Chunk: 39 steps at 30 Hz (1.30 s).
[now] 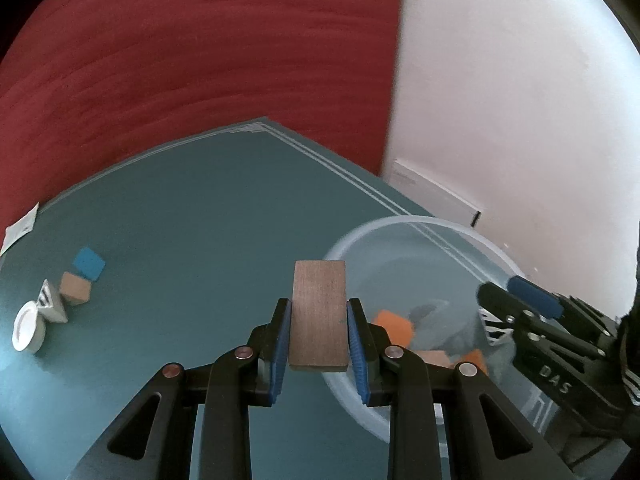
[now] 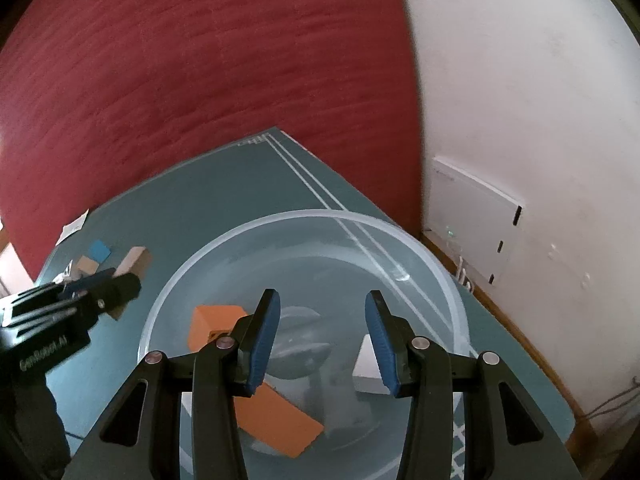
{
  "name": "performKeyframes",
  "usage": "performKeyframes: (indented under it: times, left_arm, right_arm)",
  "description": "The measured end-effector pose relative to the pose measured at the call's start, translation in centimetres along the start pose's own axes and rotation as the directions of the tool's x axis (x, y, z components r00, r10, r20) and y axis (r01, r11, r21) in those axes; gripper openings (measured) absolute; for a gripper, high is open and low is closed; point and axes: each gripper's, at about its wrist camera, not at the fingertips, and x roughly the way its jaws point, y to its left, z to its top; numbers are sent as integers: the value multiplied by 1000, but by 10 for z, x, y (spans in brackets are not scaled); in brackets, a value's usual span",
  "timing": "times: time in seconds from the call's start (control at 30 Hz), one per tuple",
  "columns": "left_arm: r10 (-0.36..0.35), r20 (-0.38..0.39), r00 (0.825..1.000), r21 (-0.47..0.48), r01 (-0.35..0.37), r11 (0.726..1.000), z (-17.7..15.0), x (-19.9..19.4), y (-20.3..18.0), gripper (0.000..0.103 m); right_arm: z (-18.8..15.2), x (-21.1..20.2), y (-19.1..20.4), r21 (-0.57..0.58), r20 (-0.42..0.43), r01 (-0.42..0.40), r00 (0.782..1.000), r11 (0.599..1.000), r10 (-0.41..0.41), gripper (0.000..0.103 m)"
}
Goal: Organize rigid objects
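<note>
My left gripper is shut on a flat wooden block and holds it above the teal table, just left of the clear plastic bowl. My right gripper is open and empty, hovering over the bowl. Inside the bowl lie orange blocks, a white block and a grey object. On the table's left lie a blue block, a small wooden cube, a striped white prism and a white ring.
The teal table ends at a red carpet behind. A white wall with a panel stands to the right. A paper slip lies at the table's far left edge.
</note>
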Motion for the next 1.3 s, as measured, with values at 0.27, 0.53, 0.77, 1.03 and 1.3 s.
performKeyframes:
  times: [0.27,0.53,0.77,1.03,1.3]
  left_arm:
    - [-49,3,999,42,48,998,2,2,-27,31]
    - [-5,32,999,-3,5,1000,0,-1,-14,77]
    - [66,34,997,-51,-64,997,-1,3,3,88]
    - [179,41,983,-87,-175,981,-5,7,22,93]
    - [237,27,971,-135,-231,963,-11,10,43,93]
  right_arm:
    - [3,0,-5,29,15,28,999,999,-29,46]
    - [4,1,-3,44,22,43,999,998,-44,48]
    - [1,2,1,33,21,39,999,999,-39,48]
    - [1,-3,8,12,30,36,999,999,-37,48]
    - [3,-5,26,-27,42,2,999,1000,-1,49]
